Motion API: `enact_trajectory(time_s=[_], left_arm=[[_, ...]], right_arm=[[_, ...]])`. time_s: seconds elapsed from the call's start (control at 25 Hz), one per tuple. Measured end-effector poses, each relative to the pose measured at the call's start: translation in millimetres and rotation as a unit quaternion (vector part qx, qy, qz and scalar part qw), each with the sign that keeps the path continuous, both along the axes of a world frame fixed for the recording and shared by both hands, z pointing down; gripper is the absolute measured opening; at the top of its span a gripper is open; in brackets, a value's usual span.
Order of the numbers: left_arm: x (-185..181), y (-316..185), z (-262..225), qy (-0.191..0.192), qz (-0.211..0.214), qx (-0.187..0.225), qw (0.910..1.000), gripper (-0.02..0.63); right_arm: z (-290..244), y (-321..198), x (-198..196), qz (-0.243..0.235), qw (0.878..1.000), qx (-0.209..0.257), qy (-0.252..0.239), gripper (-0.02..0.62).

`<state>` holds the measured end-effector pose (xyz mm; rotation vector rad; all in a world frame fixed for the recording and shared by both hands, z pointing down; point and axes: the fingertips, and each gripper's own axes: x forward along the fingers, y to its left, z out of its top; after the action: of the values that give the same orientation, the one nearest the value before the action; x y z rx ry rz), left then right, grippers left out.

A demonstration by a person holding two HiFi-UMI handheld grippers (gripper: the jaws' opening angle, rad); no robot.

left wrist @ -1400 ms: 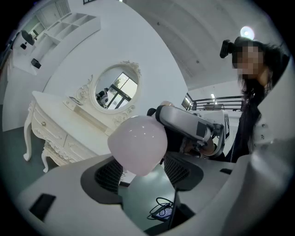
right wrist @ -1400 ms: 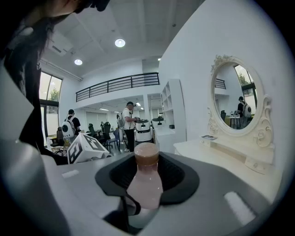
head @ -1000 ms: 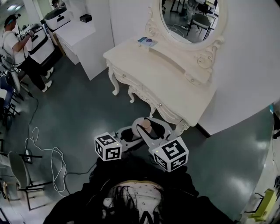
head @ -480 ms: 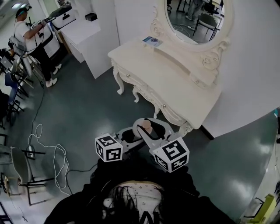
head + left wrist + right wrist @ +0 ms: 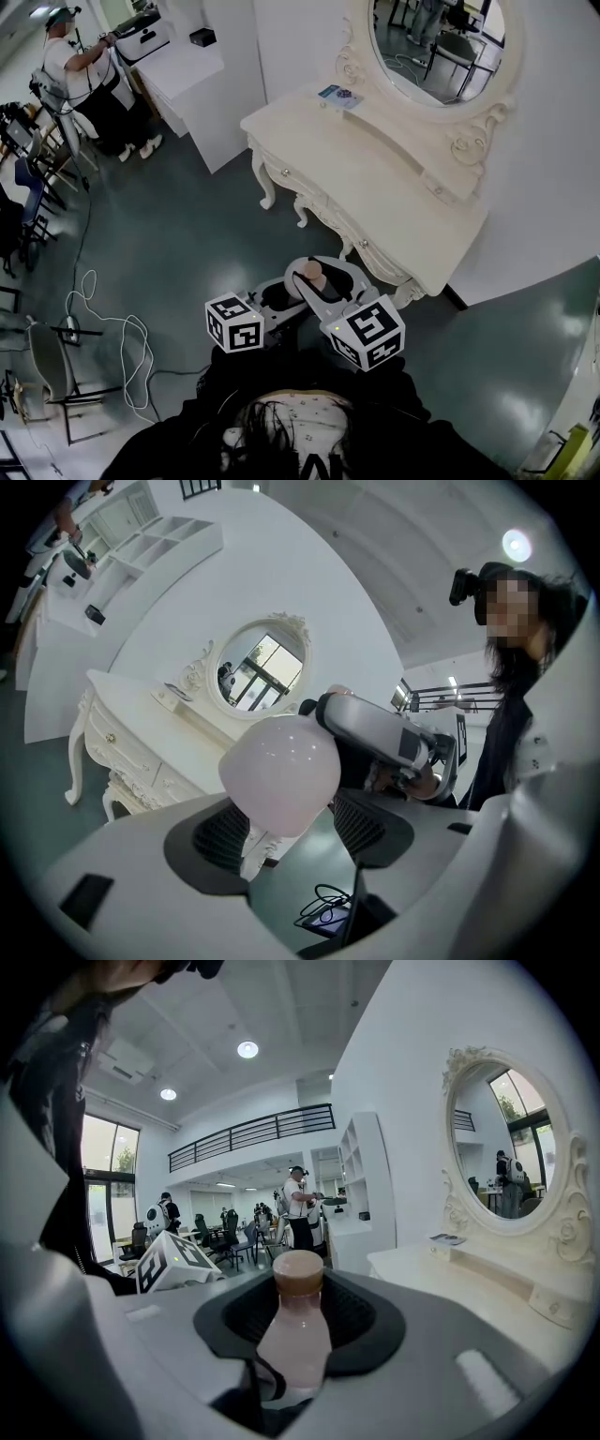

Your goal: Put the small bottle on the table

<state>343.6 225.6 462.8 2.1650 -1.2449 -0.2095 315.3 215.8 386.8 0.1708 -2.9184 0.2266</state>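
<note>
The small bottle (image 5: 312,275), pale pink with a brown cap, sits in the air close to the person's chest, well short of the dressing table. The right gripper (image 5: 323,272) is clamped on it: in the right gripper view its dark pads (image 5: 361,1321) close in on the lower body of the bottle (image 5: 294,1330), and the cap points up and away from the camera. The left gripper (image 5: 272,292) is just beside it, jaws pointing toward the bottle. In the left gripper view its two ribbed pads (image 5: 225,836) stand a moderate way apart with green floor showing between them, and the bottle's rounded end (image 5: 279,775) fills the space just above that gap. Whether those pads touch it cannot be told. The two marker cubes (image 5: 233,322) (image 5: 367,330) sit side by side nearest the person, apart from each other.

Below the grippers is a dark green floor (image 5: 169,234). To the left a white cable (image 5: 103,328) lies in loops near a chair (image 5: 47,366). Just beyond the grippers stands the cream dressing table (image 5: 375,187) with carved legs and drawer knobs. A small booklet (image 5: 339,95) lies at its far end. An oval mirror (image 5: 441,42) in a carved frame rises behind the top. Farther off, at the upper left, a white counter (image 5: 187,70) runs along the wall. A person (image 5: 84,84) in a white shirt stands beside it.
</note>
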Motion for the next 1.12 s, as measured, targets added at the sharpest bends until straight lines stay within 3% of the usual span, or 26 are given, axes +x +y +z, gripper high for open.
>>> enact_trajectory(time_s=[0.24, 0.84, 1.12], left_arm=[[-53, -30, 2, 0.0, 0.008, 0.003, 1.0, 0.262], [-227, -98, -8, 0.011, 0.045, -0.005, 0.9989, 0.264], [-276, -112, -8, 0.011, 0.07, 0.003, 0.9975, 0.265]], right_arm=[[2, -31, -53, 0.007, 1.0, -0.003, 0.005, 0.149], [-7, -101, -228, 0.046, 0.999, -0.005, 0.023, 0.149], [-7, -114, -277, 0.072, 0.997, 0.005, 0.033, 0.149]])
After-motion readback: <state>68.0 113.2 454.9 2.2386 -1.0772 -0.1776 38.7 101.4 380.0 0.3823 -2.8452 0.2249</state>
